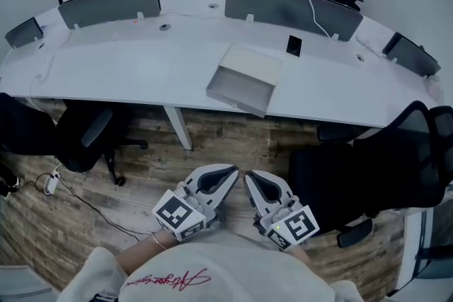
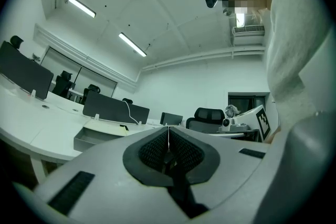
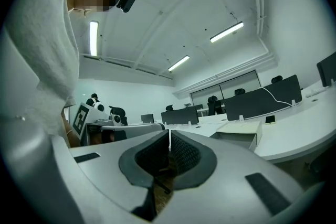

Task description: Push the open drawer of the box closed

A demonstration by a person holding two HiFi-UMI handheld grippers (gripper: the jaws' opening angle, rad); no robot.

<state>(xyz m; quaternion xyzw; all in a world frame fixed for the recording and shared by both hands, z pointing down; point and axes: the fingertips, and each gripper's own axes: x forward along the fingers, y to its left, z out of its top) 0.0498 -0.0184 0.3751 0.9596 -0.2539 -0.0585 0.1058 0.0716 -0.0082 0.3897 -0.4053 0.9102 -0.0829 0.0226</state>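
A white box (image 1: 253, 61) lies on the curved white desk (image 1: 127, 71), right of the middle. Its drawer (image 1: 238, 90) stands pulled out toward the desk's front edge. Both grippers hang low, close to my body and well short of the desk. The left gripper (image 1: 232, 171) is shut with nothing between its pads, and so is the right gripper (image 1: 250, 177). Their tips nearly meet above the wooden floor. In the left gripper view the left gripper (image 2: 168, 129) shows shut, with the box (image 2: 98, 134) far off at the left. In the right gripper view the right gripper (image 3: 169, 134) shows shut, with the box (image 3: 240, 131) far off at the right.
Grey dividers (image 1: 283, 7) line the desk's back. A dark phone (image 1: 294, 46) lies behind the box. A black office chair (image 1: 368, 166) stands at my right and another (image 1: 81, 138) at my left. A white desk leg (image 1: 177, 125) stands ahead. A cable (image 1: 85, 205) runs over the floor.
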